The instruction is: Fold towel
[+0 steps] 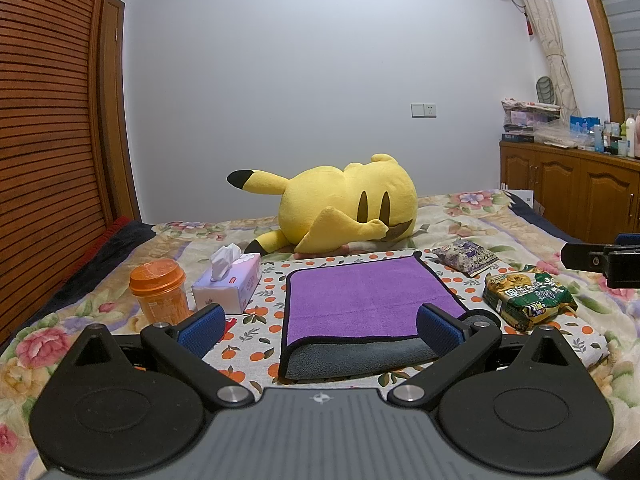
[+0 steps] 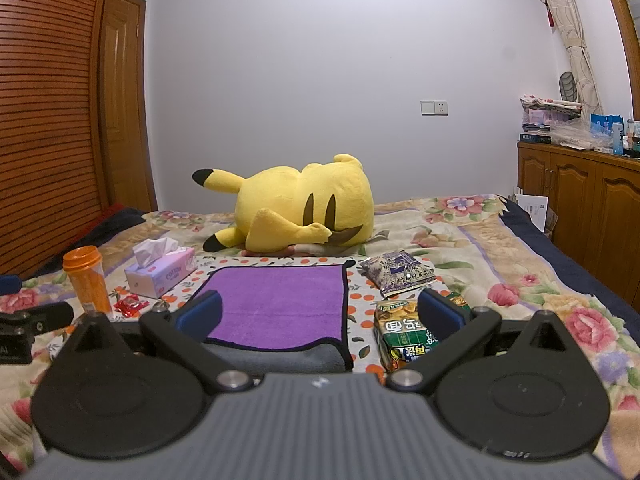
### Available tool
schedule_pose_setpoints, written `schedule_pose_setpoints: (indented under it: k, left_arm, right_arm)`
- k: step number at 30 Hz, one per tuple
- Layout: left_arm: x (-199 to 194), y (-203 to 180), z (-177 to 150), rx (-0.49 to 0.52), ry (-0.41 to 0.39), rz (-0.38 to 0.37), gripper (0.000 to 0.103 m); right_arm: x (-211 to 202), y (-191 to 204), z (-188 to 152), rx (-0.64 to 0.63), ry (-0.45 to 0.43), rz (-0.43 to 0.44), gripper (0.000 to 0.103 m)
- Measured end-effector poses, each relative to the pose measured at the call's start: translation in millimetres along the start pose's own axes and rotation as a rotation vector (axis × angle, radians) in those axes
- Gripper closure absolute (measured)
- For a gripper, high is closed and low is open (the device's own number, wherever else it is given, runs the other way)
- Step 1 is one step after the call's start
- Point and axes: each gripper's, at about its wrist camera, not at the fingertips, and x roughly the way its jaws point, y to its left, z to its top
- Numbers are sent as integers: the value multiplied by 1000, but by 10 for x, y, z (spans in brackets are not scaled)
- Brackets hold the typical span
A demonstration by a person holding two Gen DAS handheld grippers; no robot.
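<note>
Each claw, left [image 1: 318,322] and right [image 2: 320,312], fills the bottom of its frame with matte black plastic: two round housings with raised discs, angled link arms and silver pivot screws. The fingers [image 1: 200,326] carry textured blue pads. Between the housings sits a ribbed grey body with a small white mark at its top edge.

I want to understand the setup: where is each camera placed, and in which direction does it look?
Left wrist: sits on the left tongs, low over the bed, facing the purple towel and yellow plush; its open fingers show, with the right tongs at the right edge.
Right wrist: sits on the right tongs, facing likewise from further right; open fingers show, over the green snack bag.
Shared: towel, plush, tissue box.
</note>
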Motion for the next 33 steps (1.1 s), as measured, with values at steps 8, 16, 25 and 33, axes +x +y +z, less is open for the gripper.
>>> schedule_pose_setpoints:
  k: [8,16,25,33]
  left_arm:
    - [1,1,0,1,1,0,0]
    - [0,2,-2,3,2,0,0]
    - [61,-12,-26,25,38,-20,0]
    - [125,-13,-33,28,75,-34,0]
  right_arm:
    - [-3,3,4,0,0,0,0]
    - [-1,11,5,-1,1,0,0]
    - [43,46,-14,-7,20,-2,0]
    - [136,59,-18,-22,43,5,0]
